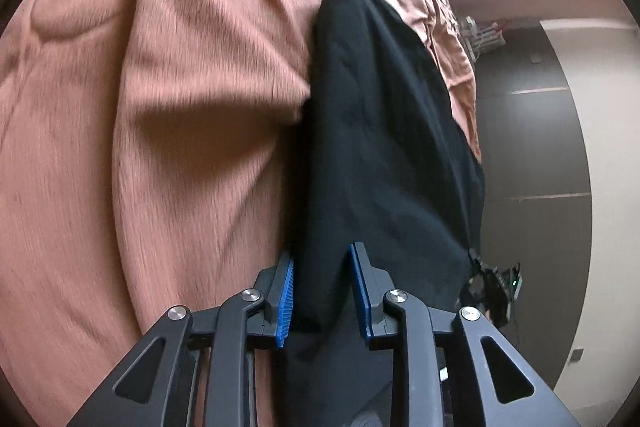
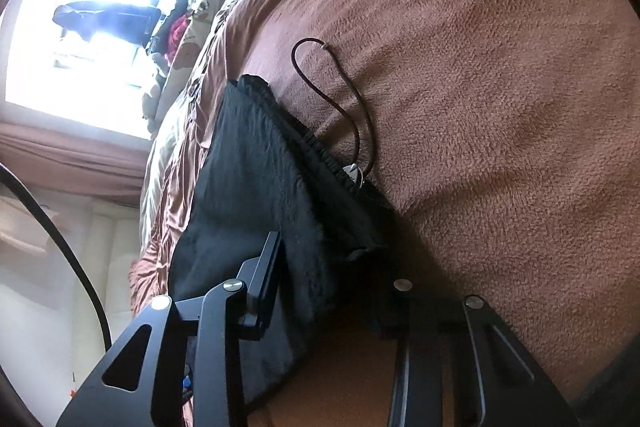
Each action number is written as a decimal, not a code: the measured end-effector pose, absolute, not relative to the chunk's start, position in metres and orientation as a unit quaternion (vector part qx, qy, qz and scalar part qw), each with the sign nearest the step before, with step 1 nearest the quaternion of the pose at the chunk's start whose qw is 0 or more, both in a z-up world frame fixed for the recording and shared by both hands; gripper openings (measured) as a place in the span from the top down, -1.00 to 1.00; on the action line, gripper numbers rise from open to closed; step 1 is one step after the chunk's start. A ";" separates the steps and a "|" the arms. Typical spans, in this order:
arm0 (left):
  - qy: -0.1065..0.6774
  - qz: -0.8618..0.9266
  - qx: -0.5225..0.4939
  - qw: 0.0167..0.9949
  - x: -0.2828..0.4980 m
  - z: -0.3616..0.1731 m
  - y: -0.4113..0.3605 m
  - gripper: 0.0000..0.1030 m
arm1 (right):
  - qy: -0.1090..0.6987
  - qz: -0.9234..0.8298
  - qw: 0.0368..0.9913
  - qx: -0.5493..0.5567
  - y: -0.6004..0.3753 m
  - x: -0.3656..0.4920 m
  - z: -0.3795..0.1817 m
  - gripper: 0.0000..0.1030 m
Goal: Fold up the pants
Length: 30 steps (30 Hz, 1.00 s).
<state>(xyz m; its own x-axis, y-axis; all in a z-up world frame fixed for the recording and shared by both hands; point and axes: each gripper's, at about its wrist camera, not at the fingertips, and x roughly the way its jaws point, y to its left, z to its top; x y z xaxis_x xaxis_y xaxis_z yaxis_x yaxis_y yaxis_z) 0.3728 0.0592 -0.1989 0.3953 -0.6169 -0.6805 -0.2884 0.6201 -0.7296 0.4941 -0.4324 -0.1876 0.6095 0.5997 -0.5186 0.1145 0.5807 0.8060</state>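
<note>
Black pants (image 1: 380, 107) lie in a long folded strip on a brown fleece blanket (image 1: 180, 107) near the bed's edge. My left gripper (image 1: 322, 287) straddles their near end. Its blue pads (image 1: 286, 303) stand apart, with fabric against the left pad and a gap at the right one. In the right wrist view the pants (image 2: 260, 167) show their elastic waistband (image 2: 320, 147) and a dark drawstring (image 2: 348, 99) looping out over the blanket (image 2: 480, 67). My right gripper (image 2: 326, 259) has its jaws apart around the near corner of the fabric. Its right finger is lost in shadow.
The bed's edge (image 1: 468, 75) drops off just past the pants to a dark floor (image 1: 532, 147). A bright window (image 2: 80, 27) and piled clothes (image 2: 180, 27) are beyond the bed. A black cable (image 2: 60, 239) curves at the left of the right wrist view.
</note>
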 end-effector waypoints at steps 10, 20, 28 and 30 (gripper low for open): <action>0.519 -0.112 -0.398 0.748 0.374 -0.189 0.054 0.94 | 0.418 0.163 0.778 0.440 -0.438 0.495 -0.189 0.37; 0.495 -0.112 -0.402 0.762 0.376 -0.158 0.070 0.95 | 0.415 0.172 0.779 0.438 -0.421 0.486 -0.180 0.51; 0.489 -0.101 -0.396 0.771 0.369 -0.143 0.101 0.95 | 0.426 0.189 0.770 0.435 -0.396 0.480 -0.180 0.52; 0.489 -0.096 -0.398 0.770 0.365 -0.142 0.112 0.95 | 0.431 0.193 0.768 0.434 -0.384 0.479 -0.181 0.52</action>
<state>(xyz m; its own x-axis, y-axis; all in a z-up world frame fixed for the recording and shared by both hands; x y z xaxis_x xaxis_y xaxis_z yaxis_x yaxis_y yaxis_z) 0.3653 0.1118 -0.1420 0.5034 -0.5369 -0.6771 -0.2408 0.6654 -0.7066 0.4794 -0.3842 -0.1815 0.5547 0.6700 -0.4934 0.0773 0.5490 0.8323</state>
